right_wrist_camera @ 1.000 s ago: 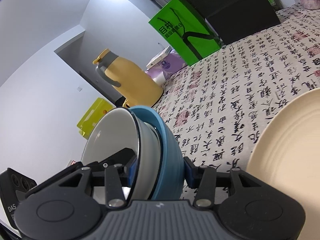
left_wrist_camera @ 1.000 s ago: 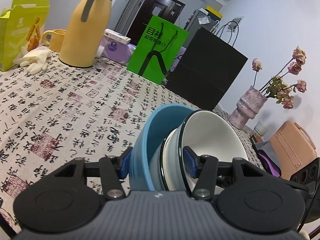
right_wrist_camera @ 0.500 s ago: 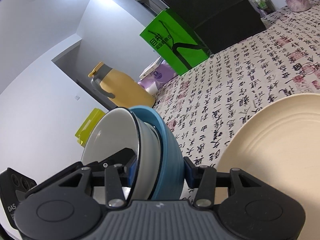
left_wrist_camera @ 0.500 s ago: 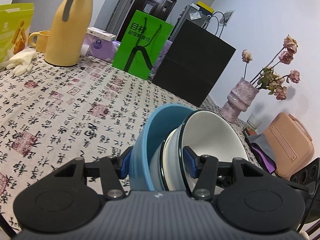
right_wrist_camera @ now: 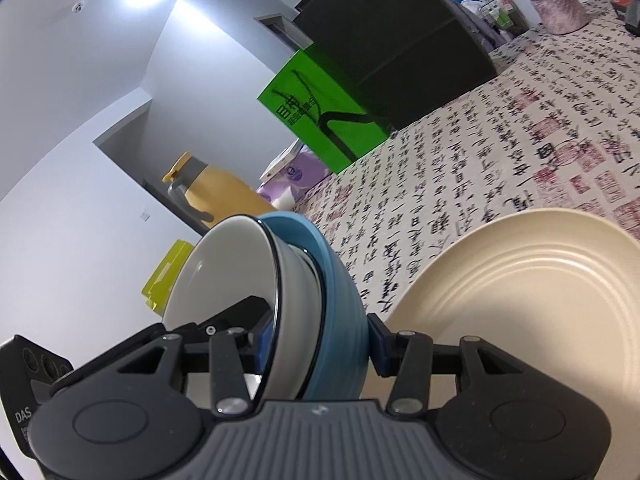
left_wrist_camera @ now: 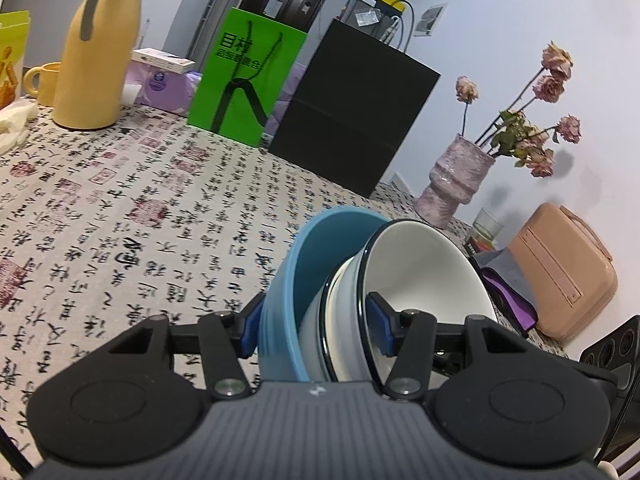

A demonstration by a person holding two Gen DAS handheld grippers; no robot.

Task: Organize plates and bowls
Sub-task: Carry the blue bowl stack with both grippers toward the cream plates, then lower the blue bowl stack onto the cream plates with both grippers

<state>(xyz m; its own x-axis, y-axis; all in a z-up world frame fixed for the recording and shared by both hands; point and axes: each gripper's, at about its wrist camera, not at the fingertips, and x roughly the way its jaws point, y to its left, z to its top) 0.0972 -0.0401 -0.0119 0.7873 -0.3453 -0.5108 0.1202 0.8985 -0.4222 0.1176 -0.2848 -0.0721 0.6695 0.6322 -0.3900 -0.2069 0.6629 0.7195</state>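
Note:
A white bowl with a dark rim (left_wrist_camera: pixel 416 264) sits nested inside a blue bowl (left_wrist_camera: pixel 308 256). My left gripper (left_wrist_camera: pixel 314 326) is shut on one side of this stack, its fingers clamping both rims. My right gripper (right_wrist_camera: pixel 316 338) is shut on the opposite side of the same stack; there the white bowl (right_wrist_camera: pixel 224 272) is on the left and the blue bowl (right_wrist_camera: pixel 336 280) on the right. The stack is held tilted above the table. A cream ridged plate (right_wrist_camera: pixel 520 296) lies on the tablecloth just right of the right gripper.
On the calligraphy tablecloth (left_wrist_camera: pixel 120 216) stand a yellow thermos (left_wrist_camera: pixel 96 52), a yellow mug (left_wrist_camera: pixel 42 82), a green paper bag (left_wrist_camera: pixel 246 80), a black box (left_wrist_camera: pixel 352 120), a pink vase with dried roses (left_wrist_camera: pixel 456 184), a glass (left_wrist_camera: pixel 486 226) and a peach case (left_wrist_camera: pixel 560 276).
Both grippers have carried the bowl stack to the right over the table. The cream plate now fills more of the right wrist view and the thermos has slid left.

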